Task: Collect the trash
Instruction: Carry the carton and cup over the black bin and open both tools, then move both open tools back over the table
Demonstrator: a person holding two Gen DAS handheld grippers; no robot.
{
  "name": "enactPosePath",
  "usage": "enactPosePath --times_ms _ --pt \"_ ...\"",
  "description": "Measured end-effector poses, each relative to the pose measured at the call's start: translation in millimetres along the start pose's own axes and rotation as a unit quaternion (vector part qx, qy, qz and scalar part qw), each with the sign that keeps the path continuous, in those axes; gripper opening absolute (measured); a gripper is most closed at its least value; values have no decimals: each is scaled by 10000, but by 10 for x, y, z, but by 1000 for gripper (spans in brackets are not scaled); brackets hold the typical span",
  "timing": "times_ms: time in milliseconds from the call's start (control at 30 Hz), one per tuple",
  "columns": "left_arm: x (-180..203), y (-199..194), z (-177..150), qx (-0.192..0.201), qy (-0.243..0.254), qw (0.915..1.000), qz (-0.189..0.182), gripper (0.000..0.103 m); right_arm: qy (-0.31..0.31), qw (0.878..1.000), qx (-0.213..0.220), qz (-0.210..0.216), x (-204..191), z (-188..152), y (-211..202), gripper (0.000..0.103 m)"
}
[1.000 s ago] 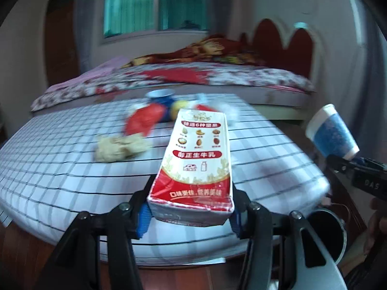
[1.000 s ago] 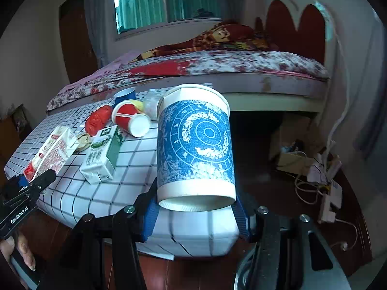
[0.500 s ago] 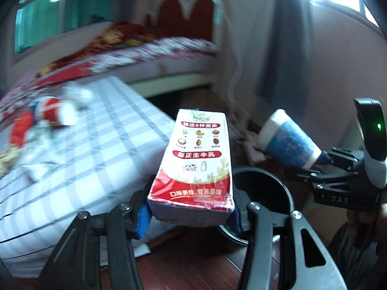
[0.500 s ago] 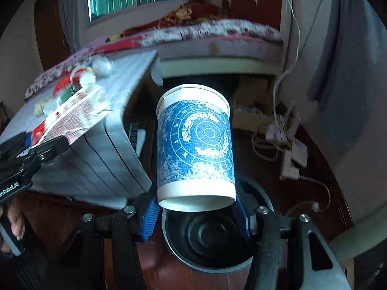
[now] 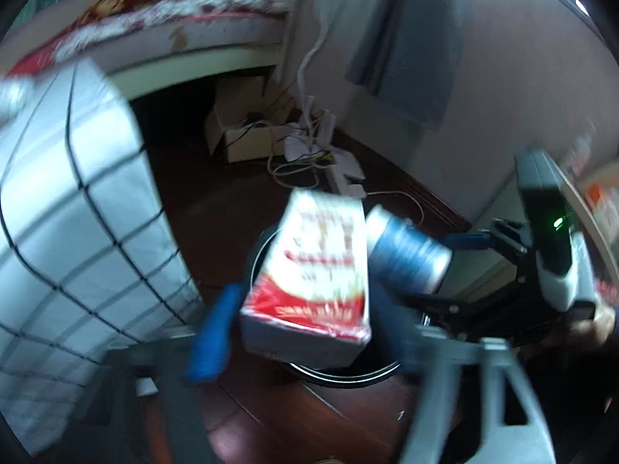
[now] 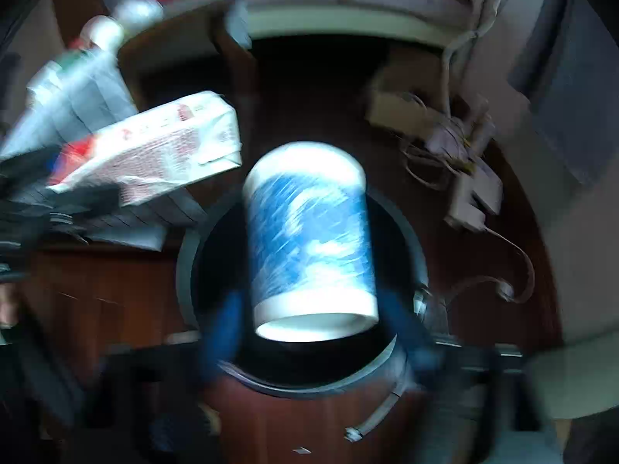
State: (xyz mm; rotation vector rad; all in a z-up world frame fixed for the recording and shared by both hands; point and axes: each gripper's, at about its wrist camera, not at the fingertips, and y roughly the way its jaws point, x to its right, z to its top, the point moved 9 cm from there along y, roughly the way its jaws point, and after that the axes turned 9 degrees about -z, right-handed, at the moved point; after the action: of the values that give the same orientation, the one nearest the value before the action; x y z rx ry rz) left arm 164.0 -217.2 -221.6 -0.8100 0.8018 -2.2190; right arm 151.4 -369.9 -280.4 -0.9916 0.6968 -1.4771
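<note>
A red-and-white milk carton [image 5: 309, 270] sits between the left gripper [image 5: 301, 309] jaws, which look spread wider than it. A blue paper cup [image 6: 309, 243] sits likewise in the right gripper [image 6: 313, 321]. Both hang over a round black bin [image 6: 410, 239]; motion blur hides any contact.

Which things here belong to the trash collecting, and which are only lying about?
Belong to the job:
- red-and-white milk carton at the left claw
- blue-patterned white paper cup at the right claw
- round black trash bin below both

Only lying about:
- white power strip with cables
- open cardboard box
- bed
</note>
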Motion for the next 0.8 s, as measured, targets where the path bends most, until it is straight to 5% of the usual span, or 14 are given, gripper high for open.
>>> enactPosePath --times_ms 100,333,800 --pt "-159 -52 -50 23 -172 9990 414 102 419 9991 -35 -100 187 -23 -23 97" --pt "-320 -236 74 332 -103 9915 1252 102 651 9966 332 -389 235 52 -246 102" --pt "-509 -699 139 789 -262 9837 1592 102 695 9919 1025 -296 -83 415 -688 102"
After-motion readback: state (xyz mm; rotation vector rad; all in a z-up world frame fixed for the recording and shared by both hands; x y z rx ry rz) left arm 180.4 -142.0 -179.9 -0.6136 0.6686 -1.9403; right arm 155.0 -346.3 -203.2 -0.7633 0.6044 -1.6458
